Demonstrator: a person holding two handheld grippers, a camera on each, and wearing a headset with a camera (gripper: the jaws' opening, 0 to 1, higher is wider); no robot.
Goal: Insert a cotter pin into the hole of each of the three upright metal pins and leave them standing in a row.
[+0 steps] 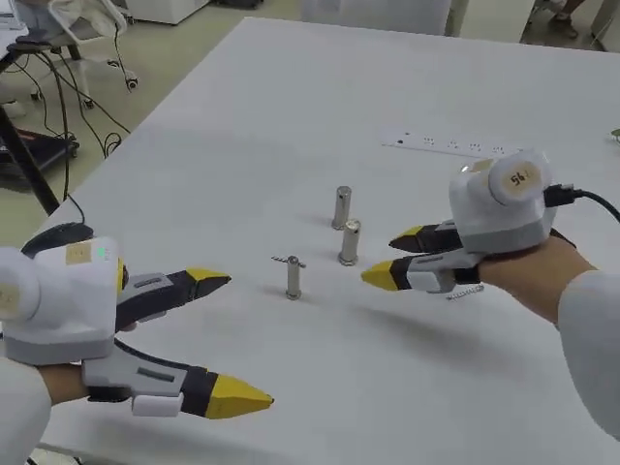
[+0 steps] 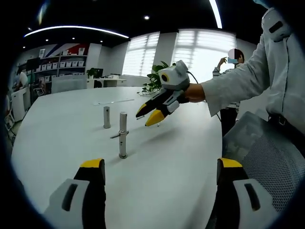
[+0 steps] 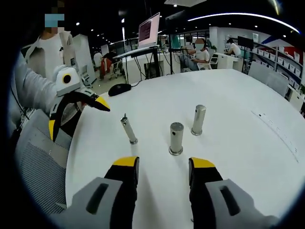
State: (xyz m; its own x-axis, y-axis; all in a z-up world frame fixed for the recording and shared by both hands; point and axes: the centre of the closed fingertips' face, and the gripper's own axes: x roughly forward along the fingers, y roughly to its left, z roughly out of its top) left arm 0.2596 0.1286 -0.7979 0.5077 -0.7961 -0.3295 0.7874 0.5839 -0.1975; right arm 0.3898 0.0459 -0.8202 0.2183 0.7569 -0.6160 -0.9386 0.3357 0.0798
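Although one cotter pin already sat crosswise through the head of the nearest metal pin, the middle metal pin and the far metal pin stood upright on the white tabletop with nothing through them, so the job looked about a third done. The relation that mattered was between the right gripper and what appeared to be a loose cotter pin, a thin wire shape lying flat on the tabletop beneath that hand. It lay on the wrist side of the yellow tips, not ahead of them, with its long axis running roughly across the head view. The right gripper hovered with its jaws parted and nothing between them, pointed at the middle metal pin, which stood close in front of it in the right gripper view. The left gripper was spread wide and empty, well apart from the loose cotter pin, on the other side of the three pins and nearest the one already fitted. I judged the right gripper the natural one for the pickup: it would have to draw back and dip to reach the wire, then carry it forward to the middle metal pin, whose hole I could not make out.
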